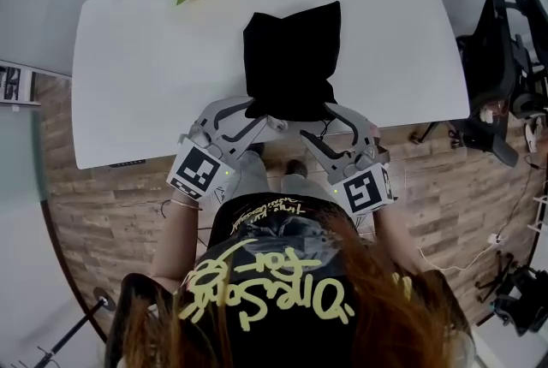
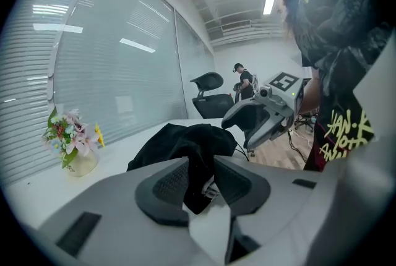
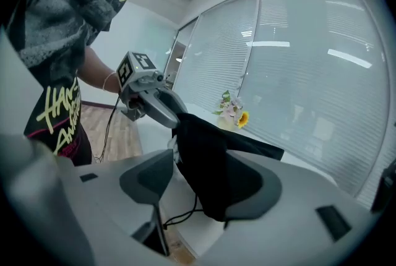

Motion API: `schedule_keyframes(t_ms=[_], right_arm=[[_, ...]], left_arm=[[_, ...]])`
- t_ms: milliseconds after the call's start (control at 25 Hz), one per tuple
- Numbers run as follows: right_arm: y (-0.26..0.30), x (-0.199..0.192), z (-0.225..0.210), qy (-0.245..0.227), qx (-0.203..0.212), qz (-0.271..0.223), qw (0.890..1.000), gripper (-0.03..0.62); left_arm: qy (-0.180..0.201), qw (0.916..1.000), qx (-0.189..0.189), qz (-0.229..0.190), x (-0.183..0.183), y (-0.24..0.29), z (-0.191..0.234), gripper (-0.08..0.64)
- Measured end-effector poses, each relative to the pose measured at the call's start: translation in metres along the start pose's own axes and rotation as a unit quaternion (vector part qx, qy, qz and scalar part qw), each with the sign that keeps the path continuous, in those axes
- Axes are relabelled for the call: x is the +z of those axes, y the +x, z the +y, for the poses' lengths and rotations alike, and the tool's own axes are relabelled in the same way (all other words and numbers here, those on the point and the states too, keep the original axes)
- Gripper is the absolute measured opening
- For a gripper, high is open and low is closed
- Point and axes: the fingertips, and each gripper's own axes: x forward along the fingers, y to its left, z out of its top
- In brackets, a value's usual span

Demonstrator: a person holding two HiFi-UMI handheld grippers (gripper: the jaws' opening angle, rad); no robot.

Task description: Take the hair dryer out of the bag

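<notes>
Bag (image 1: 291,58) black cloth, crumpled, slumped at white table (image 1: 128,58) edge.

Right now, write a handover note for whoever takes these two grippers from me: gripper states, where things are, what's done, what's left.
Left gripper: shut on the near edge of the black bag.
Right gripper: open, bag fabric between its jaws, lying against one pad.
The bag lies on the white table, by its front edge.
Done: both grippers are at the bag.
Left: no hair dryer shows, so it is probably still inside; open the bag and draw it out.
</notes>
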Motion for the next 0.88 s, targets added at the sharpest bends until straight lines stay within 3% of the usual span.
schedule_keyframes(t_ms=[120,280,480,720,880], right_arm=[[0.007,-0.009,-0.006,-0.005,-0.025,0.024,0.999,0.247],[0.012,-0.001,-0.013,0.009,-0.037,-0.001,0.999,0.236],[0.014,0.006,-0.033,0.030,-0.086,-0.015,0.996,0.084],[0.017,0.011,-0.052,0.061,-0.128,-0.014,0.990,0.031],[0.023,0.017,-0.062,0.060,-0.140,-0.010,0.988,0.026]], left_arm=[[-0.010,0.9999,-0.011,-0.009,0.003,0.001,0.004,0.109],[-0.004,0.9999,-0.014,-0.006,0.002,0.001,0.013,0.089],[-0.010,0.9998,-0.016,-0.005,0.001,0.000,0.030,0.069],[0.002,0.9992,-0.040,-0.009,0.005,0.009,0.039,0.067],[-0.006,0.9994,-0.034,-0.001,0.004,0.015,0.053,0.067]])
